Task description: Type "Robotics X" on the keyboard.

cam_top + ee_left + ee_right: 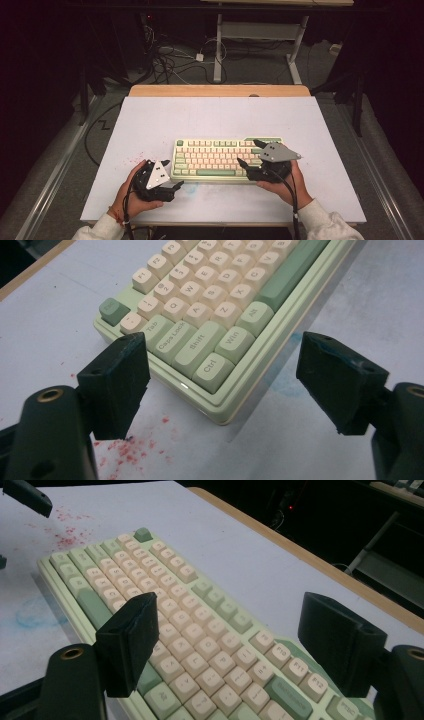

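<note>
A pale green keyboard point(215, 160) with cream and green keys lies flat on the white table top point(200, 120), near the front middle. My left gripper point(175, 183) is held at the keyboard's front left corner, open; in the left gripper view its jaws straddle the corner by the Ctrl key point(211, 365), apart from it. My right gripper point(251, 154) hovers over the keyboard's right end, open; in the right gripper view its jaws stand wide over the keys point(200, 630) with nothing between them. A jaw of the left gripper point(25, 495) shows far off in that view.
Red specks point(134, 159) stain the white surface left of the keyboard, and a faint blue smudge point(287, 385) sits in front of it. A wooden edge point(220, 90) runs along the far side. Beyond it stand a desk frame point(218, 45) and floor cables point(170, 60).
</note>
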Tool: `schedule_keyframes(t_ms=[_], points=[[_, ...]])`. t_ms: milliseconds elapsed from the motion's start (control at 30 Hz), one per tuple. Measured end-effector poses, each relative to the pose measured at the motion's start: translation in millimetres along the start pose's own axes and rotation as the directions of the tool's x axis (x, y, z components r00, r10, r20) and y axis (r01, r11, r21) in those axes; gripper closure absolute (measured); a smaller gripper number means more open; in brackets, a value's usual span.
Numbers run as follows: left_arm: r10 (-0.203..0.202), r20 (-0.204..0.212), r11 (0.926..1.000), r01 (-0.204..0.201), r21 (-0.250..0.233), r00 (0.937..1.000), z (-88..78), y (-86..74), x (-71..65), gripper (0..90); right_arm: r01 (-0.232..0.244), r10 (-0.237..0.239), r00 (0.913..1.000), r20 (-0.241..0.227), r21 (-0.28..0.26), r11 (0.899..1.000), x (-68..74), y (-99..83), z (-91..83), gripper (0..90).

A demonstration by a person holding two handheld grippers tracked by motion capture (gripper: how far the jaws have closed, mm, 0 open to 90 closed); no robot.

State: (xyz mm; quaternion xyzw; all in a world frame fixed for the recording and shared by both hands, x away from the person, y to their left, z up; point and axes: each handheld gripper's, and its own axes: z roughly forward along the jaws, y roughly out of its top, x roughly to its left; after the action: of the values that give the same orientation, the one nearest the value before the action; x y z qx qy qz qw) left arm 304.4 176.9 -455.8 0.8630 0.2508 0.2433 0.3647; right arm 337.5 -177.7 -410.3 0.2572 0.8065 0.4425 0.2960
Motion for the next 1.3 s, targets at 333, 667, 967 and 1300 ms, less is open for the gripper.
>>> schedule_keyframes(t_ms=[333, 667, 967, 1300], points=[[-0.025, 0.014, 0.9996, 0.025, -0.014, 0.9996, -5.2, 5.3, 1.4, 36.0, 0.002, -0.002, 0.9989, 0.047, -0.003, 1.000, -2.4, -23.3, -27.9, 26.3], [-0.067, 0.078, 0.9977, 0.067, 0.005, 0.9947, -3.1, 12.5, 8.8, 60.9, -0.001, -0.001, 0.9961, 0.089, 0.021, 1.000, -0.4, -47.9, -49.2, 25.5], [-0.093, 0.152, 0.9956, 0.089, 0.029, 0.9840, 5.8, 28.5, 15.0, 87.2, 0.010, -0.016, 0.9938, 0.110, 0.057, 0.998, 3.1, -62.8, -61.6, 25.1], [-0.088, 0.154, 0.9919, 0.072, 0.105, 0.9841, 30.4, 56.5, 9.9, 87.4, 0.004, -0.013, 0.9925, 0.122, 0.070, 0.998, 4.2, -69.4, -67.1, 25.0]])
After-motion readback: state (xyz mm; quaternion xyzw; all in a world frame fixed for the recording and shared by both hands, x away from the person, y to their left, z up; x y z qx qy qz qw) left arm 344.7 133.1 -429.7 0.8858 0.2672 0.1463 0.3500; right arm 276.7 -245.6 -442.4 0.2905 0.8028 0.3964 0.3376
